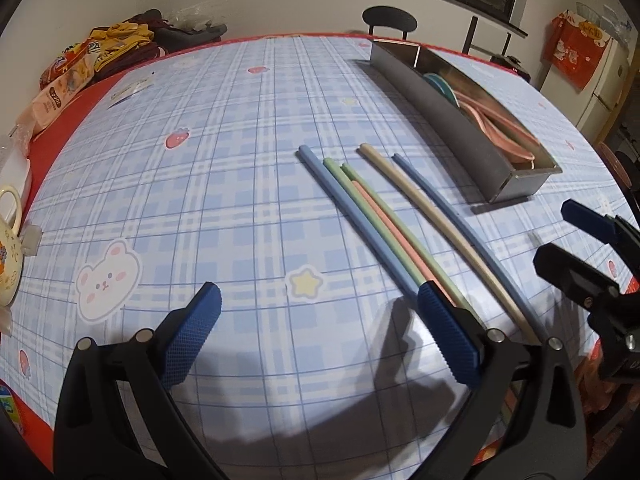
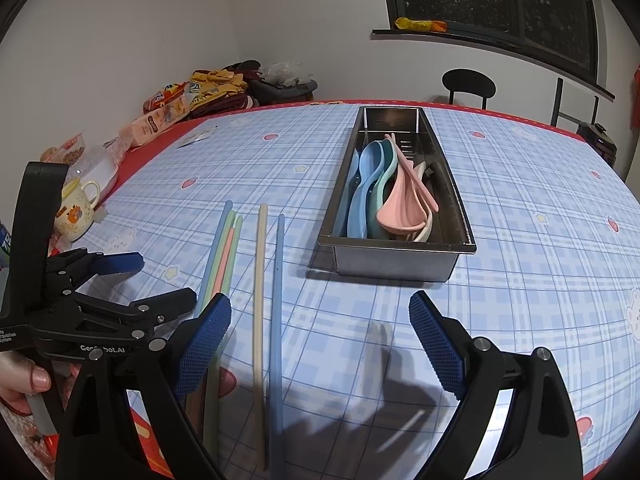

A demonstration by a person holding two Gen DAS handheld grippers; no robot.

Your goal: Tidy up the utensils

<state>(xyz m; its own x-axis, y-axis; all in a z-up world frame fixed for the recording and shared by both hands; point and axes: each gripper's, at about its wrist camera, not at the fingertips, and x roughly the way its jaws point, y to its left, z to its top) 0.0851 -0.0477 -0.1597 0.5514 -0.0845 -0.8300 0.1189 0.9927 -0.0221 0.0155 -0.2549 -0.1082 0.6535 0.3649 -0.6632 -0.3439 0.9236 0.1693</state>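
L view: my left gripper [image 1: 318, 334] gapes, empty; chopsticks [image 1: 372, 216] lie just ahead-right, lined up toward tray [image 1: 452, 120].
R view: right gripper [image 2: 320, 340] open too, over chopsticks' near ends; spoons [image 2: 384, 192] already in tray ahead.

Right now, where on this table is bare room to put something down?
Bare cloth lies left of the chopsticks, toward the mug, and right of the metal tray. The far-left table edge is crowded with snack packets. The tray holds spoons.
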